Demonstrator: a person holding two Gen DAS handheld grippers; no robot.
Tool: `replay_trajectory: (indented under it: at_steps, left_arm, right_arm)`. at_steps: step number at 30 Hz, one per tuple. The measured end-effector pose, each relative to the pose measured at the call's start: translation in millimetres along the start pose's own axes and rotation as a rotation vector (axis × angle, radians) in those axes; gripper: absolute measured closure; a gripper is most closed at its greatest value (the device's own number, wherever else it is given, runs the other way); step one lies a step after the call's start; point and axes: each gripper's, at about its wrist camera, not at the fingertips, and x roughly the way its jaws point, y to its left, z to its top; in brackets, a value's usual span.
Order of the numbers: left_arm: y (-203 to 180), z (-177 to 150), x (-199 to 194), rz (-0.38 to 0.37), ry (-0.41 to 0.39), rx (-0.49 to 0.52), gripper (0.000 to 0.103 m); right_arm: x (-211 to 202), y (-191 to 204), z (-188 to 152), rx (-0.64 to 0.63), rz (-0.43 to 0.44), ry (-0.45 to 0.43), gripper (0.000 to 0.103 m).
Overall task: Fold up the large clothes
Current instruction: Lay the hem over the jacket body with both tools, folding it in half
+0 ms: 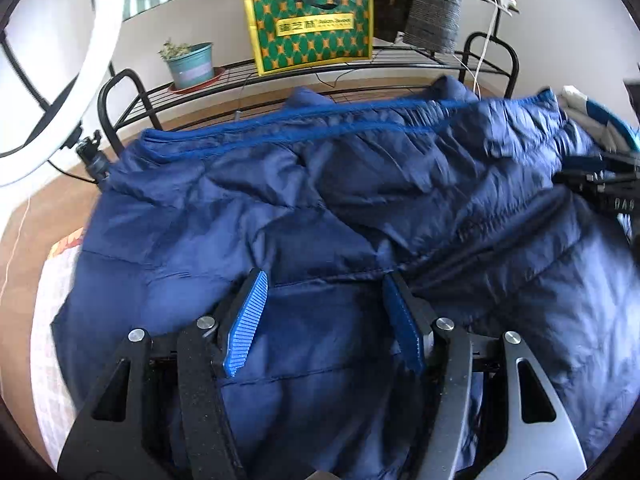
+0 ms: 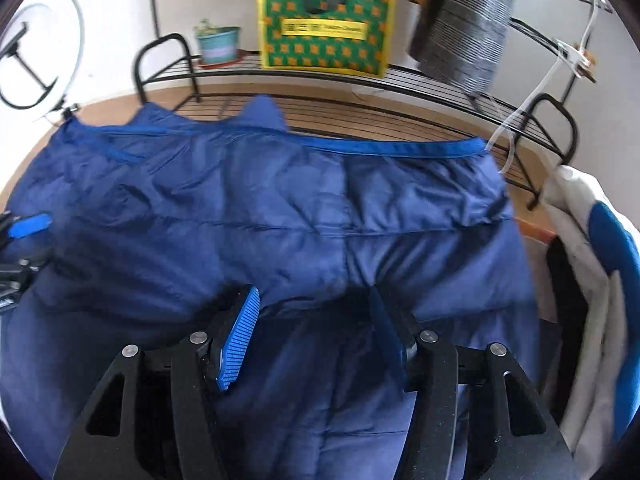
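Across the worktop (image 1: 48, 208) the navy puffer jacket (image 1: 320, 200) lay spread, hem toward the rack. Your left tongs (image 1: 324, 296) and right tongs (image 2: 314, 312) hovered part-open, gripping nothing; you seemingly needed to pinch an edge next.

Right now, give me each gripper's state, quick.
Left gripper: open, holding nothing, over the blue jacket.
Right gripper: open, holding nothing, over the jacket.

Probably a home room: potted plant (image 1: 188, 65) and gift bag (image 1: 310, 20) on a wire shelf (image 1: 400, 58).
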Motion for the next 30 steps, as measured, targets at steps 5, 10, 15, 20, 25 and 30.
replay_trajectory:
  at_steps: [5, 10, 15, 20, 25, 30]
  left_arm:
    - [10.6, 16.1, -29.0, -0.075, -0.078, -0.057, 0.042]
    - [-15.4, 42.4, -2.0, -0.113, -0.046, -0.041, 0.042]
    - [-20.7, 65.8, 60.3, 0.080, 0.012, -0.042, 0.043]
    - [0.4, 72.4, 73.9, 0.139, -0.028, -0.130, 0.043]
    - [15.7, 67.1, 23.0, 0.191, -0.153, -0.138, 0.045]
    - [12.3, 35.4, -34.9, 0.082, -0.154, -0.071, 0.045]
  right_arm:
    - [-26.1, 0.0, -8.1, 0.018, 0.082, -0.079, 0.048]
    - [-26.1, 18.3, -9.2, -0.033, 0.147, -0.093, 0.048]
    - [-6.1, 17.4, -12.0, -0.023, 0.106, -0.055, 0.048]
    - [1.7, -8.2, -10.5, 0.101, 0.089, -0.025, 0.048]
    - [-7.4, -14.7, -11.8, 0.120, 0.075, -0.033, 0.048]
    - [-51.4, 6.7, -17.5, 0.060, 0.195, -0.118, 0.056]
